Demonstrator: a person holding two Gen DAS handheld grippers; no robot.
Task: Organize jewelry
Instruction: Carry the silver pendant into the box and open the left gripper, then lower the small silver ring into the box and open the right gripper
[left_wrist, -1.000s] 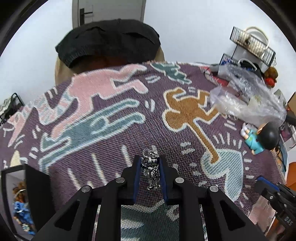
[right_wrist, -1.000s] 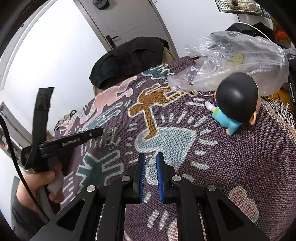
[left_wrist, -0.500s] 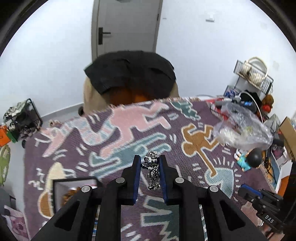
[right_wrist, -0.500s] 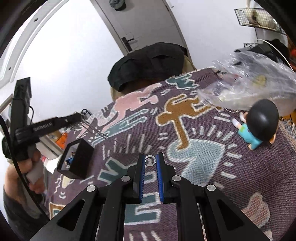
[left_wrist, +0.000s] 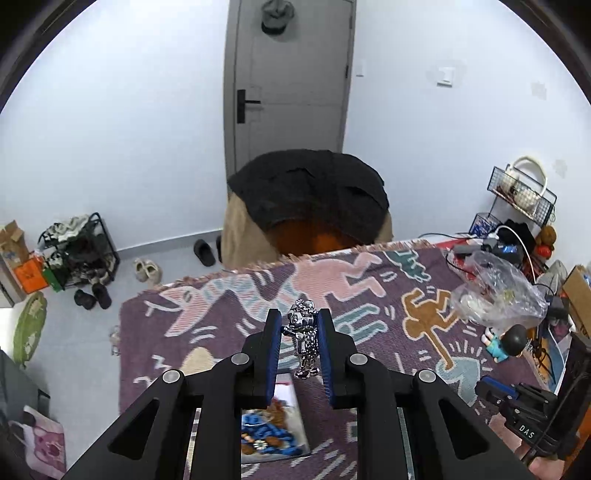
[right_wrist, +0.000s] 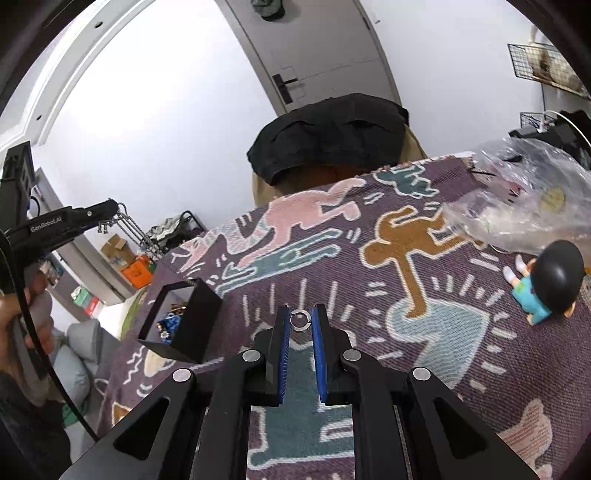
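Jewelry partly boxed: some pcs already in black box (right_wrist: 184, 321) on tabletop, L gripper (left_wrist: 300, 328) fingers clamp silver chain charm (left_wrist: 304, 338) above box, R gripper (right_wrist: 297, 325) fingers pinch small ring (right_wrist: 297, 318) just right of box; both still to drop in.

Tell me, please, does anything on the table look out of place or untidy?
Yes. A crumpled plastic bag lies at the far right of the blanket, and a toy figure sits near it, neither being jewelry. The black box with trinkets stands at the left edge, seemingly tilted.
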